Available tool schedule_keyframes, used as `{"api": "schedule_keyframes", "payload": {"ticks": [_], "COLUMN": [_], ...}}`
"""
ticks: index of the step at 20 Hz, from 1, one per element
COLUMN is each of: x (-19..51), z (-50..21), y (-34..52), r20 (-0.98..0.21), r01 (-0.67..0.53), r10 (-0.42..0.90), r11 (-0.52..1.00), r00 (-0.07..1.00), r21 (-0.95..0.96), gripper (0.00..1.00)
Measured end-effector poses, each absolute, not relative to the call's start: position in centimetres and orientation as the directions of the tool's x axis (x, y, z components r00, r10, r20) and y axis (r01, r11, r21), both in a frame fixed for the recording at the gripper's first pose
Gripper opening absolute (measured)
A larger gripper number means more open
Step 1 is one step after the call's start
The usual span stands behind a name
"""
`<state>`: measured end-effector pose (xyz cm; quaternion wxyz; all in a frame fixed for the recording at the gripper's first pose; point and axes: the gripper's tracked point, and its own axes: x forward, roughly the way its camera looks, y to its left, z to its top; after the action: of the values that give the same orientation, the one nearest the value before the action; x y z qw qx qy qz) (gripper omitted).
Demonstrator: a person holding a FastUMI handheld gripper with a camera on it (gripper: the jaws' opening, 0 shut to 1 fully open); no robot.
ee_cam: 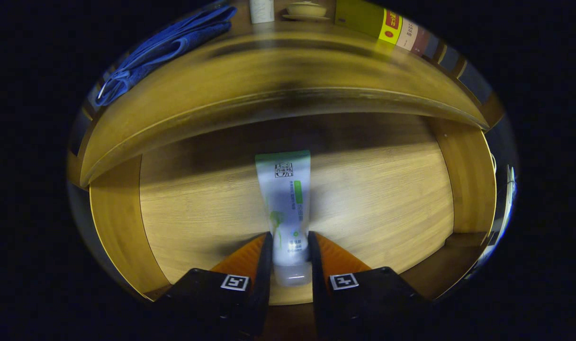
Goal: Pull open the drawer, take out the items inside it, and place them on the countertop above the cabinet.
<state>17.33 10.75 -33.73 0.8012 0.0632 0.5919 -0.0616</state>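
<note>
The drawer stands pulled open beneath the countertop, its wooden floor exposed and lit across the middle, with the rear part in shadow under the countertop's front edge. A white tube with green markings lies on the drawer floor, lengthwise along the line of the fingers, its flat crimped end pointing toward the back and its cap end toward the camera. The gripper is closed on the tube: both fingers press against its sides just above the cap, one on each side, with no gap visible between pad and tube. Whether the tube is lifted or resting on the floor cannot be told. To either side of the tube the drawer floor is bare up to the left side wall and the right side wall, both well apart from the fingers. The countertop's front edge overhangs the drawer's rear. On the countertop, a folded blue cloth lies at the left, a pale cylindrical container and a small lidded bowl on a saucer sit at the back, and a row of books stands at the right; the front band of the countertop is free of objects.
</note>
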Motion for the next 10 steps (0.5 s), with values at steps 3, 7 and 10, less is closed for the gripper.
{"api": "schedule_keyframes", "payload": {"ticks": [3, 7, 10], "x": [18.9, 21.9, 23.6], "z": [-32.1, -27.4, -23.1], "y": [11.8, 13.1, 14.6], "r20": [-0.94, -0.918, -0.909], "r01": [0.205, 0.157, 0.137], "r10": [0.011, -0.025, -0.051], "r11": [0.975, 0.987, 0.991], "r00": [0.341, 0.396, 0.413], "r21": [0.086, 0.041, 0.007], "gripper": [0.33, 0.32, 0.32]}}
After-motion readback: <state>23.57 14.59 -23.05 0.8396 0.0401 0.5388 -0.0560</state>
